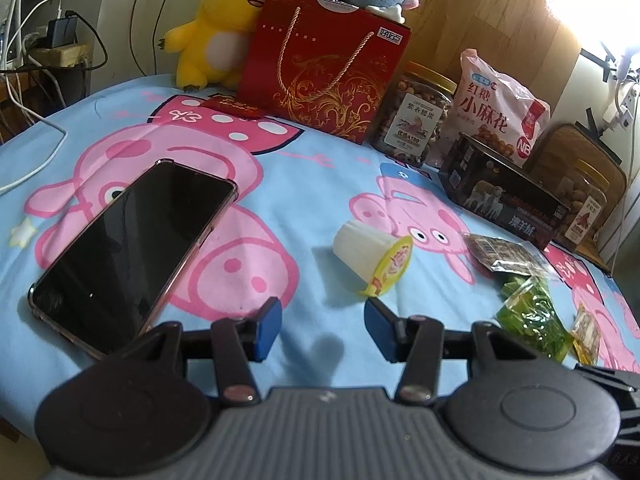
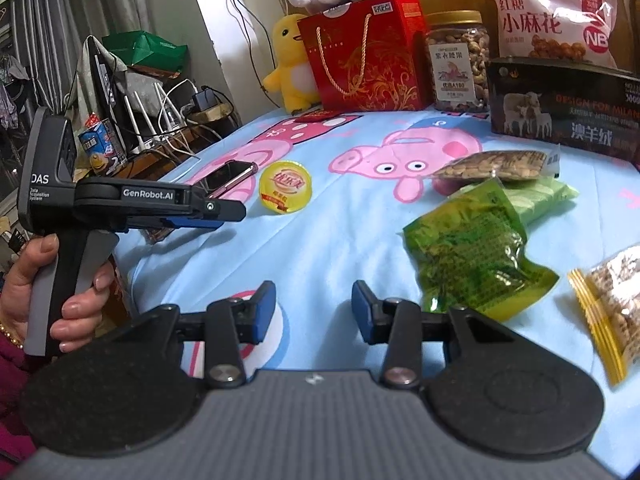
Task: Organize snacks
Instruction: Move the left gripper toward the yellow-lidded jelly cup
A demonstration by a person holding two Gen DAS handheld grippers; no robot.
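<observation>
While nothing is yet held, the step in hand is judged to be the approach to a first snack. The left gripper is seen partly open and empty, hovering low over the bed sheet; the jelly cup lies tipped on its side just ahead of it and slightly right, near the right fingertip but apart from it. The right gripper is likewise partly open and empty, with the green snack packet lying flat near its right side. A short forward reach and wider jaws are probably called for. A phone lies left of the cup.
</observation>
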